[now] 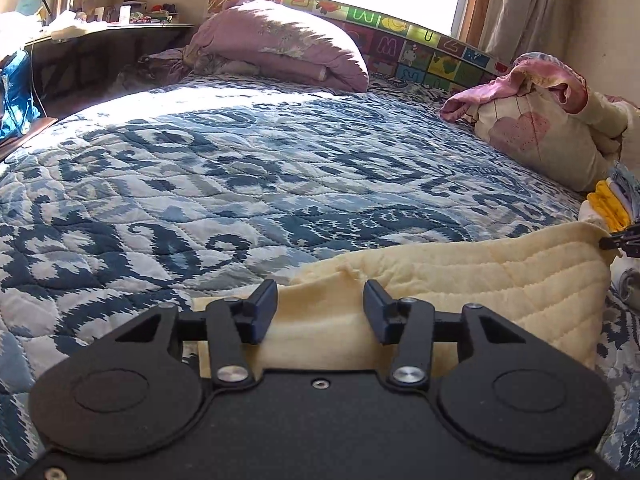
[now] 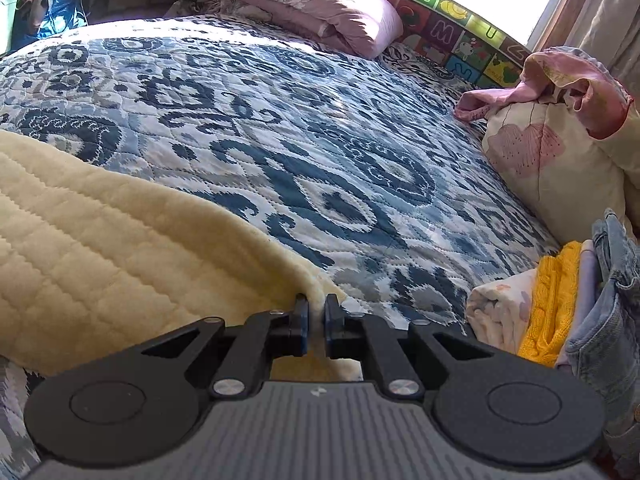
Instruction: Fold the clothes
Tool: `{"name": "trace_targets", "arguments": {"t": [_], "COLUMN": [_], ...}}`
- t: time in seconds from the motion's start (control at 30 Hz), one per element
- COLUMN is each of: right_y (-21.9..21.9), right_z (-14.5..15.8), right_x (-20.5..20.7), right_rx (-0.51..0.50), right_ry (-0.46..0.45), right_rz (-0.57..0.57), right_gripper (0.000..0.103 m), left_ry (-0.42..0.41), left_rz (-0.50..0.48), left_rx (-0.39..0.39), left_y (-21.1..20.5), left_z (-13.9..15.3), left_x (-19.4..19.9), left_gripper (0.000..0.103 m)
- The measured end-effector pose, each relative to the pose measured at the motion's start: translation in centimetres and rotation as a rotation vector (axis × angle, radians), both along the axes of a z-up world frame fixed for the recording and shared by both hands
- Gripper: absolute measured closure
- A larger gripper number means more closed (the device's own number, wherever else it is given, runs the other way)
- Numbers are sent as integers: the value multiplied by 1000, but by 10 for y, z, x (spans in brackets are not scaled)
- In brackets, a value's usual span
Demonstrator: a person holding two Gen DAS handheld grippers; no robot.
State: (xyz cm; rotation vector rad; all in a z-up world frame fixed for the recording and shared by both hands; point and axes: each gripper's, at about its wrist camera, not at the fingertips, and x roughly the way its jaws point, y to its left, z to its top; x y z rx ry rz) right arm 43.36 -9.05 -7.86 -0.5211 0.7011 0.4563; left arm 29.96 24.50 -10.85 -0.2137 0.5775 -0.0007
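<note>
A cream quilted garment (image 1: 480, 280) lies on the blue patterned bedspread (image 1: 240, 168), near the bed's front edge. My left gripper (image 1: 320, 312) is open, its fingers straddling the garment's left end just above the cloth. My right gripper (image 2: 316, 320) is shut on the garment's right corner (image 2: 316, 296); the cream cloth (image 2: 100, 248) spreads out to the left of it in the right wrist view. The right gripper's tip (image 1: 616, 240) shows at the garment's far corner in the left wrist view.
A stack of folded clothes (image 2: 560, 300), yellow knit and denim among them, stands at the right. Pink and cream pillows (image 2: 552, 120) lie at the right, a pink folded quilt (image 1: 280, 44) at the head. A cluttered desk (image 1: 100, 28) stands far left.
</note>
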Motion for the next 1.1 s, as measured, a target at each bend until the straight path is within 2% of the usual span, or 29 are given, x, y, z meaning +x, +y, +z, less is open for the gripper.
{"name": "trace_targets", "arguments": {"t": [0.13,0.2,0.3,0.33,0.4,0.43,0.47,0.53,0.8,0.9,1.1], "right_y": [-4,-5,-6,-6,-5,-5,-5,-7,-16,-16,-7], "right_z": [6,7,8,8,8,8,8,11,32,37,24], "right_x": [-5,-8,-11,-12,-13,-14,-16,-16,-21,-14,17], "right_rx": [-10,-13,-21,-25,-29,-27,-24,-7,73,91,82], "right_ry": [-12,-12,-13,-13,-13,-16,-18,-22,-15,2,100], "right_rz": [7,8,13,14,13,13,11,5,3,10,-16], "right_gripper": [94,94,94,94,94,94,94,94,94,94,94], "left_ry": [-9,-23,30,51,61,57,49,27,-134,-138,-109], "left_rz": [-39,-69,-128,-141,-151,-158,-169,-168,-82,-47,-26], "left_rx": [26,34,99,123,166,182,200,221,219,219,261], "left_y": [-8,-14,-29,-32,-38,-40,-42,-44,-32,-32,-39], "left_z": [6,12,6,1,-7,-8,-8,-6,26,22,8], "left_x": [10,15,29,32,35,34,33,30,9,15,31], "left_gripper": [55,52,51,65,75,85,91,95,96,96,96]}}
